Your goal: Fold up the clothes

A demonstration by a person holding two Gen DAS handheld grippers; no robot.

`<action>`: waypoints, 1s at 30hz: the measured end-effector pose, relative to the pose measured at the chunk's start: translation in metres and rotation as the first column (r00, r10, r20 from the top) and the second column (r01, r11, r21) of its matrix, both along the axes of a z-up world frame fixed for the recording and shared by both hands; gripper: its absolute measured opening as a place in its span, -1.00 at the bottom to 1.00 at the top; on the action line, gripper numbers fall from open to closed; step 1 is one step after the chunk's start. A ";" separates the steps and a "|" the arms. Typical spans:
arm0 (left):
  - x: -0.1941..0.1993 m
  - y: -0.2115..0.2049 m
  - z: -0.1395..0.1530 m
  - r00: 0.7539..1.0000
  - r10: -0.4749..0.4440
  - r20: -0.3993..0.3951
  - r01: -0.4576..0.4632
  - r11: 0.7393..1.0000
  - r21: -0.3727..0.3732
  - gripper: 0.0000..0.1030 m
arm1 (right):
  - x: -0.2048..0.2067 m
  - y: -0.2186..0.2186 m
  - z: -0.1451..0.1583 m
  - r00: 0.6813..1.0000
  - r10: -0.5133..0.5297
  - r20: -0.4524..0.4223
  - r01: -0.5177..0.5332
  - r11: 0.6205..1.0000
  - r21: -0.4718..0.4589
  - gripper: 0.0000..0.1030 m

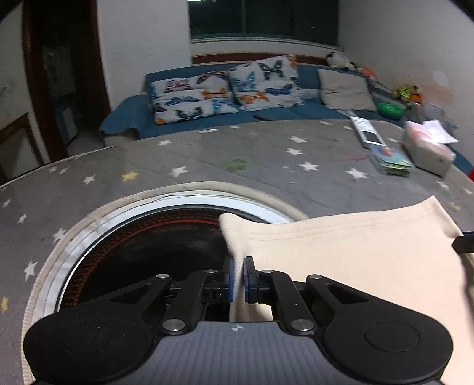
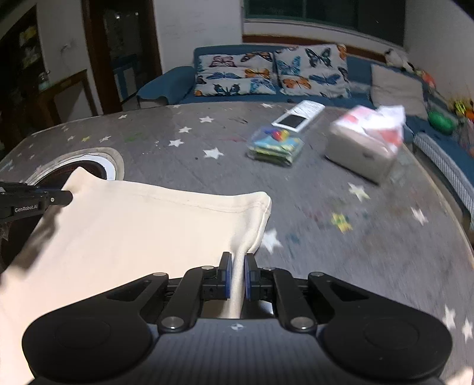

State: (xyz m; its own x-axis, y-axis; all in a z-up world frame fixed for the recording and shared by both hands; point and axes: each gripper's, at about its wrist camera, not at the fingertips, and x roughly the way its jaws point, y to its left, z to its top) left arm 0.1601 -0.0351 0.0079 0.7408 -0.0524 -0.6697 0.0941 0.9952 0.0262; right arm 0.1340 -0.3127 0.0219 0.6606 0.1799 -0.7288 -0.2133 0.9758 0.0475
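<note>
Home living room: a blue upholstered sofa (image 2: 296, 97) with butterfly-print cushions (image 2: 237, 74) at 12 o'clock beneath a dark window (image 1: 263, 17); star-patterned grey cloth-covered bench (image 2: 326, 222) in front; dark wooden doorway (image 1: 59, 74) at 10 o'clock.

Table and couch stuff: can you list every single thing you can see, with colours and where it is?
Cloth: one, cream, held above table.
Table: one, grey with stars.
Round burner: one, black, set in table.
Tissue box: one, white-pink, far right.
Card stack: one, colourful, mid-table.
White device: one, behind stack.
Butterfly pillows: two, on blue sofa.
Plain pillow: one, beige, sofa.
Left tool: black, pinching cloth.
Right tool: black, pinching cloth.
</note>
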 end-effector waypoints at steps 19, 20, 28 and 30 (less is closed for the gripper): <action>-0.072 0.005 0.025 0.997 -0.078 0.008 0.078 0.989 -0.122 -0.76 | -0.123 -0.066 0.022 0.996 -0.082 0.035 0.082 0.996 -0.015 -0.72; -0.083 0.002 0.026 0.995 -0.101 0.007 0.101 0.986 -0.132 -0.76 | -0.126 -0.071 0.019 0.995 -0.100 0.026 0.100 0.995 -0.010 -0.72; -0.176 0.011 0.024 0.989 -0.145 -0.015 0.139 0.970 -0.199 -0.67 | -0.125 -0.112 0.003 0.968 -0.246 0.043 0.246 0.969 0.002 -0.71; -0.196 0.024 0.023 0.994 -0.106 -0.023 0.100 0.976 -0.195 -0.65 | -0.125 -0.117 0.004 0.962 -0.268 0.047 0.268 0.963 0.005 -0.71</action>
